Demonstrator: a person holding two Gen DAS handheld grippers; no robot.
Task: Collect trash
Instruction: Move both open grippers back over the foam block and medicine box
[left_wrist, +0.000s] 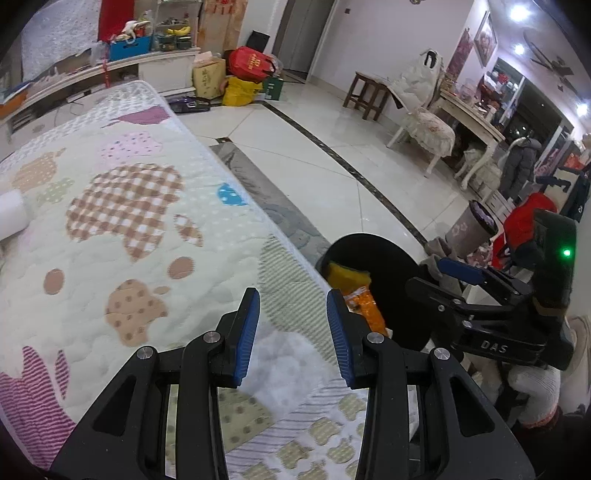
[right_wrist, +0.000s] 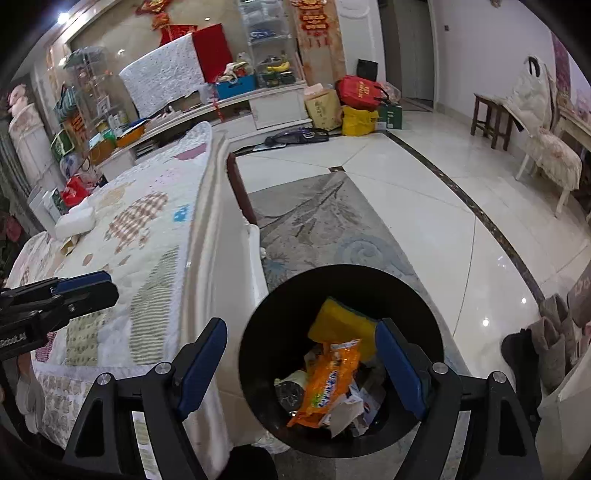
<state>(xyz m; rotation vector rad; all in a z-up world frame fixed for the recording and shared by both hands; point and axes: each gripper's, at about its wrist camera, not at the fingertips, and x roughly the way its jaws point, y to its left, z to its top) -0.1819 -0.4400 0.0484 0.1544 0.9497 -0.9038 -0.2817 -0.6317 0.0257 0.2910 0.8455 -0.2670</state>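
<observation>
Right hand-held gripper (right_wrist: 301, 365) is hanging wide and empty over the black bin (right_wrist: 258, 325) holding an orange wrapper (right_wrist: 328, 380), while the narrowly parted, empty left hand-held gripper (left_wrist: 293, 336) is pointing over the quilted bed (left_wrist: 122, 206), whose white block (right_wrist: 75, 221) at ten o'clock is seemingly awaiting collection.

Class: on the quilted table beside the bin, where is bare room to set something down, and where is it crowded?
Free: the quilt between the white block and the bin-side edge. Crowded: the black bin, holding an orange wrapper and yellow sponge.

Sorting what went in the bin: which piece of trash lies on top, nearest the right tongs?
The orange snack wrapper in the black bin. It lies over the crumpled white scraps, with the yellow sponge farther back.
</observation>
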